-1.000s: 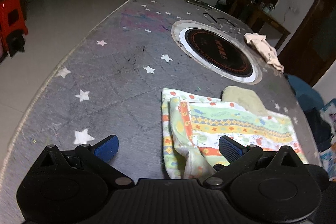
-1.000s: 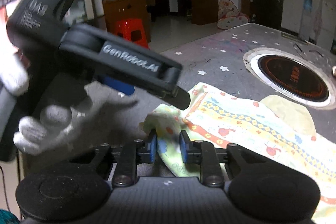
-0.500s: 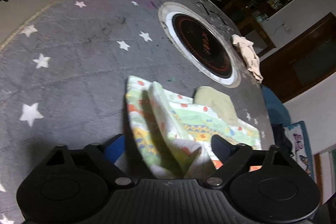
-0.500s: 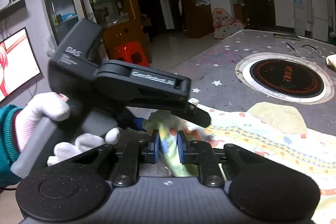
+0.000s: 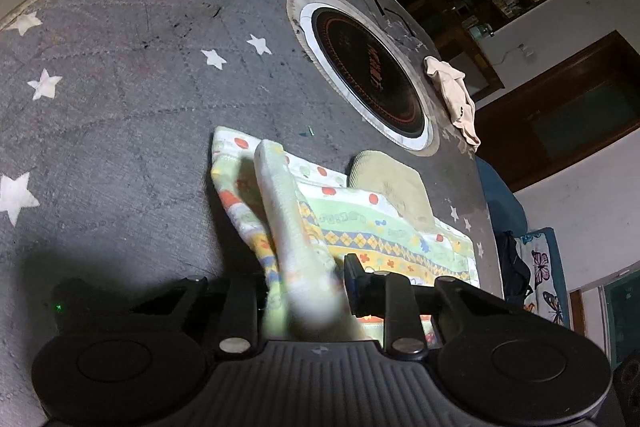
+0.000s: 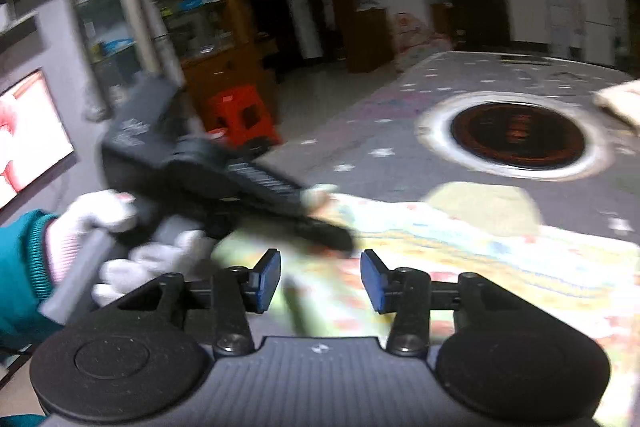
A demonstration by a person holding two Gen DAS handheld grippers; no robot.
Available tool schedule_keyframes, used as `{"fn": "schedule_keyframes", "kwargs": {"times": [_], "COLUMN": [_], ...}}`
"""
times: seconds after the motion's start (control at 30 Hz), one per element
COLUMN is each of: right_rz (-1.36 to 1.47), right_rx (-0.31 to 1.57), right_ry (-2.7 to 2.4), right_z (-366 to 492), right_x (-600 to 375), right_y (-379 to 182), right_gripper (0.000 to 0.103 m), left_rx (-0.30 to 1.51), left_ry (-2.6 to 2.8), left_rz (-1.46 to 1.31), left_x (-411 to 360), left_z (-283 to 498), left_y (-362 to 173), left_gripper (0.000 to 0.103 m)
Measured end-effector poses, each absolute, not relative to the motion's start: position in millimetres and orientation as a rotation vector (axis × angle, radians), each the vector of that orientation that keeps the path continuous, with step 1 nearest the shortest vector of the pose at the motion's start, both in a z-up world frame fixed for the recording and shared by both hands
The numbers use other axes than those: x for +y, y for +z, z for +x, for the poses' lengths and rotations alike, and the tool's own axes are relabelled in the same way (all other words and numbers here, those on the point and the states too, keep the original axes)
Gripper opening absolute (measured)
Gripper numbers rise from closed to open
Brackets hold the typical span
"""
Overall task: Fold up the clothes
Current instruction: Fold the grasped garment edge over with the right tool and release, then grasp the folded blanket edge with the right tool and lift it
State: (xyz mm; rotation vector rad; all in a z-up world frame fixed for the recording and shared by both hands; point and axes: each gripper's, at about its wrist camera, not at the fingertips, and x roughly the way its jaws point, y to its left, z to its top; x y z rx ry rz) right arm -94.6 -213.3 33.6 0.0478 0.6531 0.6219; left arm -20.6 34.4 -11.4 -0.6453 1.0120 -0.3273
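Over the patterned garment [image 5: 360,227], right gripper [image 6: 320,273] has seemingly released, opening; left gripper [image 5: 304,283] is closing on its fold.

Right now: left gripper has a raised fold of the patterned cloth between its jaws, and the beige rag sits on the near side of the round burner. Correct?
Not quite. The beige rag lies beyond the round burner, at the table's far edge, per the left wrist view. The left gripper, jaws closing, does have the patterned cloth fold between them.

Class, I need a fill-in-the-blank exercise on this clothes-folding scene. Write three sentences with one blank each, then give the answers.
1. The grey table cover is printed with white ____.
2. The raised fold of the patterned garment sits between the fingers of the ____ tool.
3. The stool on the floor is ____.

Answers: stars; left; red
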Motion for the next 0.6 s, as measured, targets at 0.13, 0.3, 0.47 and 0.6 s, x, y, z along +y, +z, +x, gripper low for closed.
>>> {"fn": "schedule_keyframes", "kwargs": {"times": [0.13, 0.3, 0.47, 0.6], "right_rz": [0.04, 0.063, 0.101, 0.166], "right_rx": [0.658, 0.683, 0.716, 0.743], "right_ry": [0.427, 0.228, 0.092, 0.103], "right_z": [-84, -70, -59, -53], "right_x": [-252, -300, -335, -341], "right_y": [33, 21, 4, -8], "right_gripper": [0.059, 0.068, 0.077, 0.072], "left_rx": [1.007, 1.0, 0.992, 0.986], "left_ry": [-0.321, -0.32, -0.317, -0.315], "left_rz": [-0.622, -0.589, -0.554, -0.526], "left_x": [32, 27, 23, 20], "left_z": [-21, -22, -23, -24], "left_y": [-10, -8, -6, -5], "left_gripper": [0.029, 0.029, 0.029, 0.029]}}
